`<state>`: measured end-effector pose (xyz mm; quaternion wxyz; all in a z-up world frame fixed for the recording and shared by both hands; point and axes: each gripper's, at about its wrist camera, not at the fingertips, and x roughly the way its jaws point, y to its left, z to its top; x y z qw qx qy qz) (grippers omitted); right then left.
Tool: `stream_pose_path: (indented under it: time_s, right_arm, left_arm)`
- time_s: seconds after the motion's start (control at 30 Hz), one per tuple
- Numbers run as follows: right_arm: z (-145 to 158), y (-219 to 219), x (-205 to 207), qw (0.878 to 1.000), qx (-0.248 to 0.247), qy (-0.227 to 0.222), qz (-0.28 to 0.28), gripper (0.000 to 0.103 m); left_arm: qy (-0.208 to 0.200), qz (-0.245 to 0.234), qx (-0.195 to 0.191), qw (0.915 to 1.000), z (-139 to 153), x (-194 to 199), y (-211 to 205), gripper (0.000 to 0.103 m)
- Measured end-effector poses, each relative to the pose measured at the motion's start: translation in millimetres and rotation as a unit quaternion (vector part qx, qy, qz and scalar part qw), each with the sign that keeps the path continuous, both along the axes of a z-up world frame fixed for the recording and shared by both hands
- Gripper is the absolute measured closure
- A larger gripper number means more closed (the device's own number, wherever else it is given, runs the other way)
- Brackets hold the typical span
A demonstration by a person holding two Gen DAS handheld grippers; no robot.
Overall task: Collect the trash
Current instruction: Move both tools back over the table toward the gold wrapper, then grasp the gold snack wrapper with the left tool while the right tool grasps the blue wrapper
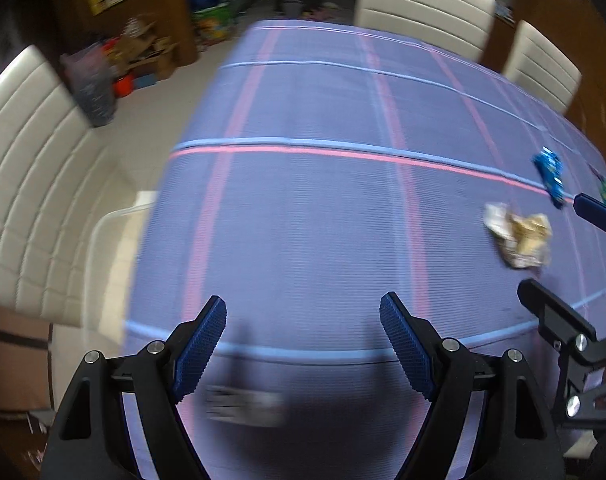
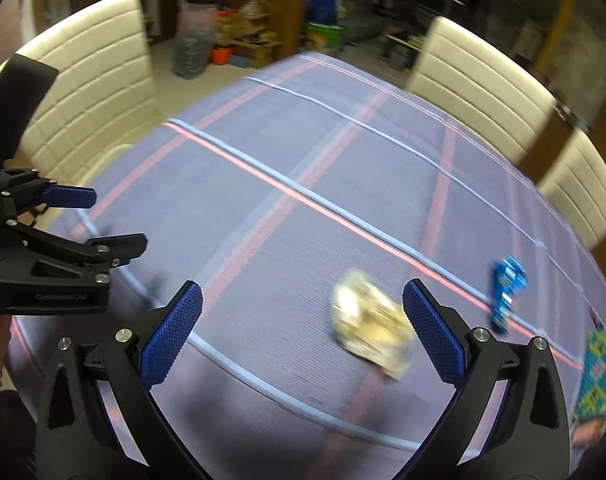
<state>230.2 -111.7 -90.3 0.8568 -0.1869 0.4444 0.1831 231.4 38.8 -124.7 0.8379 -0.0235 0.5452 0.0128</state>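
Both hand-held grippers, left (image 1: 303, 348) and right (image 2: 303, 336), gape wide, empty; crumpled wrapper (image 2: 369, 326) beside right fingertip, on bench (image 2: 303, 184).

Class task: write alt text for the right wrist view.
The open right gripper hovers over a purple striped tablecloth, a crumpled beige wrapper between its fingers. A blue wrapper lies beyond; the left gripper shows at left.
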Motion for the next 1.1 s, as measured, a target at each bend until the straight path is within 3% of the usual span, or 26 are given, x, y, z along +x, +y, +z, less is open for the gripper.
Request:
stream_pose_path:
  time_s: [0.23, 0.5, 0.93, 1.1]
  right_arm:
    - [-2, -88, 6, 0.998, 0.005, 0.006, -0.063, 0.004]
    - [-8, -154, 11, 0.995, 0.007, 0.009, -0.103, 0.004]
    - [-21, -221, 47, 0.989, 0.017, 0.020, -0.147, 0.004]
    - [-28, -222, 65, 0.989, 0.033, 0.026, -0.143, 0.004]
  left_arm:
    - [0.013, -0.056, 0.003, 0.9984, -2, 10, -78, 0.026]
    - [0.015, -0.099, 0.010, 0.9949, 0, 22, -149, 0.026]
    - [0.038, -0.131, 0.013, 0.9906, -18, 55, -214, 0.026]
    - [0.031, -0.123, 0.040, 0.9912, -23, 67, -220, 0.026]
